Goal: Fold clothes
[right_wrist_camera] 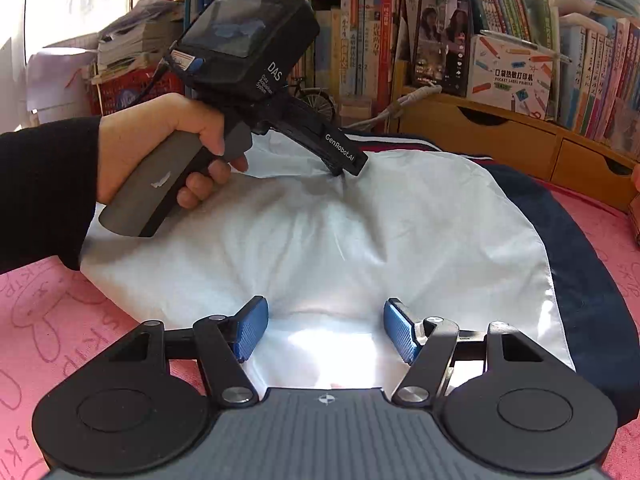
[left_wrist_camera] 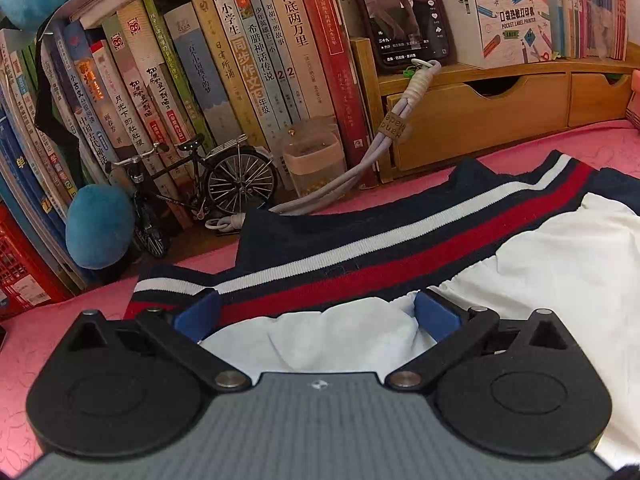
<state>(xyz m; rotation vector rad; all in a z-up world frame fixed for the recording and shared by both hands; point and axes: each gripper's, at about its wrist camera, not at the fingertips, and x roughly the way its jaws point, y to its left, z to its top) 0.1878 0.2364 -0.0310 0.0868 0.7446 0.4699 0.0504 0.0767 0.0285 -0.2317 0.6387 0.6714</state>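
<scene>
The right gripper (right_wrist_camera: 326,330) has its two blue pads wide apart, with nothing between them. It hangs just over the near edge of the white cloth (right_wrist_camera: 340,240), which lies spread on the pink cover (right_wrist_camera: 52,312). The cloth is soft and wrinkled, with a bright shiny patch close to the pads. A dark blue piece (right_wrist_camera: 576,264) pokes out from under it on the right side.

Farther on, a hand (right_wrist_camera: 160,140) (in a black sleeve) holds the left gripper (left_wrist_camera: 316,314). Its pads are wide apart too, with white cloth bunched up between them but not pinched. From the right camera its tip presses into the cloth, and the pads themselves are hidden there.

Just past the left pads runs a band of dark blue, red and white stripes (left_wrist_camera: 380,248). How the striped band joins the white part is hard to make out.

At the back stand books (left_wrist_camera: 240,60), a toy bike (left_wrist_camera: 192,196) and a wooden drawer box (left_wrist_camera: 480,116).
</scene>
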